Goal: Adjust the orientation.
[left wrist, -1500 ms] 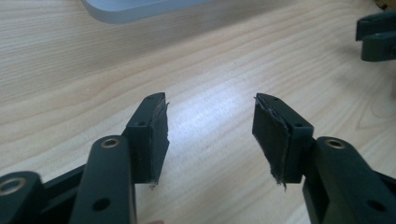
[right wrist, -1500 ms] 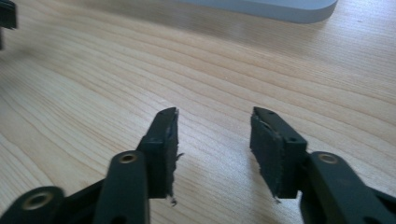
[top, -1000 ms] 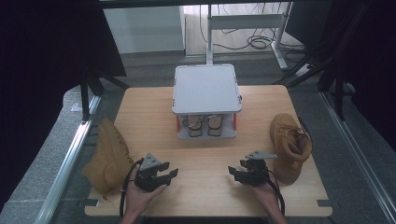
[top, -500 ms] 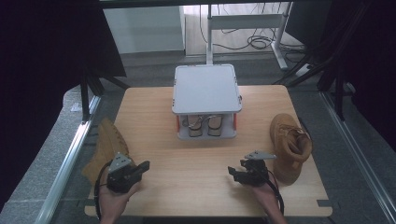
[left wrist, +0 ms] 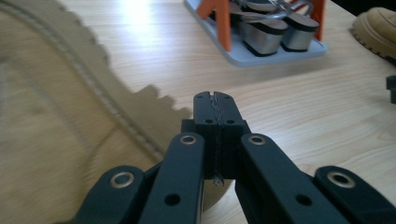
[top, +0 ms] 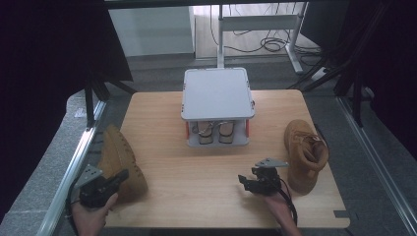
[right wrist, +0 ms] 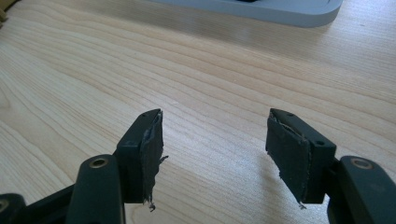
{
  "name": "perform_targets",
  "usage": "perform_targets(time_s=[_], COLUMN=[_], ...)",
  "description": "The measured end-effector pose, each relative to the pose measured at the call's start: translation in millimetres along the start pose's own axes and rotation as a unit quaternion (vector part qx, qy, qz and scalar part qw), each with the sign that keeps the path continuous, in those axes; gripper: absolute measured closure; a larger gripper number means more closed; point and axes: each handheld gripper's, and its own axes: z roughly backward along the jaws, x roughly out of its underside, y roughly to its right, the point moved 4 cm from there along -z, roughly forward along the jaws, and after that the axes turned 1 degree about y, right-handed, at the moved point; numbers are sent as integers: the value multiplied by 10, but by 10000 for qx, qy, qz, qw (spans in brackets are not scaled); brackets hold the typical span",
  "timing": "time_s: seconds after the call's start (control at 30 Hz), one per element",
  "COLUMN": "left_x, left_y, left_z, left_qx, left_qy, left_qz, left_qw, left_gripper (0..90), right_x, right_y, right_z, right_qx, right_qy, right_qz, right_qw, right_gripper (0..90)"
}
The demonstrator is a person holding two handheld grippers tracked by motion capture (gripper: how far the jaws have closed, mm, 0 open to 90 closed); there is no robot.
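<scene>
The left gripper, jaws pressed together on nothing, hangs beside the tan boot.

The left boot is a tan ankle boot of suede-like material with a thick sole in the same colour. It lies tipped on its side at the left edge of the table, near the front left corner, and part of it hangs over that edge. In the left gripper view its sole faces the camera, with a toothed rim and a stitched line along it. The right boot is its twin; it stands upright on its sole near the right edge, the laced opening up
</scene>
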Motion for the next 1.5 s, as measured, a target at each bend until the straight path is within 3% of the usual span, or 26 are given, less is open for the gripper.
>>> perform_targets(time_s=[0.23,0.43,0.53,0.63,0.8,0.93,1.1,1.5], left_x=[66,234,289,390,506,634,767,752], left_y=[-226,-469,-528,-652,-783,-831,-841,-855], left_z=[193,315,346,419,526,525,363,257], left_qx=[-184,-427,-492,-631,-799,-853,-743,-673], left_qy=[148,184,180,258,298,162,-33,-26], left_qz=[212,446,507,744,936,980,1109,1143], left_qw=[9995,9979,9973,9949,9920,9914,9910,9912], left_gripper=[896,896,896,895,896,896,896,897], right_x=[1,4,6,5,11,9,11,31], right_y=[2,3,-5,-2,-6,-6,-15,-1], right_z=[-2,-29,-34,-36,-40,-43,-45,-54], right_qx=[13,41,54,65,65,70,79,109], right_qy=[-3,-43,-62,-68,-96,-95,-115,-140], right_qz=[8,45,77,68,85,78,98,91], right_qw=[10000,10000,9999,9999,9999,9999,9999,9998], right_gripper=[372,371,371,374,374,376,376,377])
